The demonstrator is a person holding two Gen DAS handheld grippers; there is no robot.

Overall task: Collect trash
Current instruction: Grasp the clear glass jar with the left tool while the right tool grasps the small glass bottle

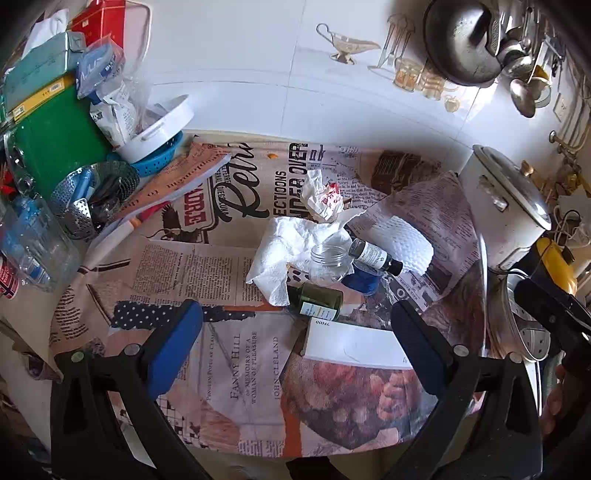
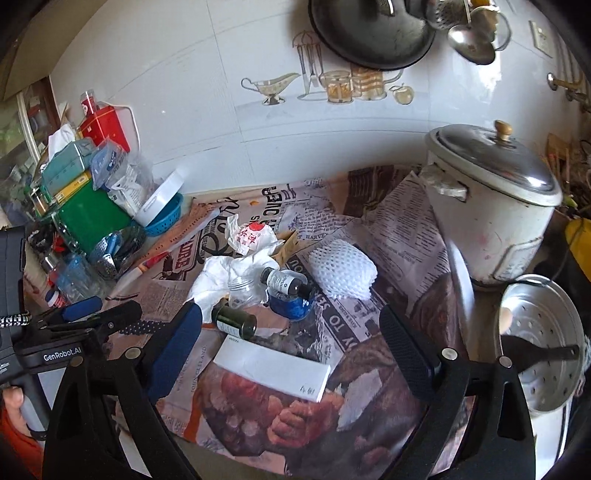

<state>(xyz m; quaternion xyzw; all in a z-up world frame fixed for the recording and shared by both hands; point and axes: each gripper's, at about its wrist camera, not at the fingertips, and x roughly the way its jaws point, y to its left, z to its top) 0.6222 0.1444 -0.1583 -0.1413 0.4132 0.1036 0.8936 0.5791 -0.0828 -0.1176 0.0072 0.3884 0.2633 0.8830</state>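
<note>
Both tools gape above two bottles (image 1: 375, 256), one jar (image 1: 328, 254).

- A home kitchen, cluttered and lived-in.
- White wall tiles (image 2: 221, 92) carry printed pictures of a gravy boat, cutlery and jars.
- A dark wok (image 2: 373, 33) and ladles (image 2: 471, 40) hang on the wall.
- A white rice cooker (image 2: 495, 206) with a metal lid stands on the counter, beside a perforated steamer tray (image 2: 543, 339).
- A blue colander (image 1: 159, 162) and a folding steamer basket (image 1: 88, 199) sit among boxes at the left.
- Newspaper-print cloth (image 1: 229, 354) covers the counter.
</note>
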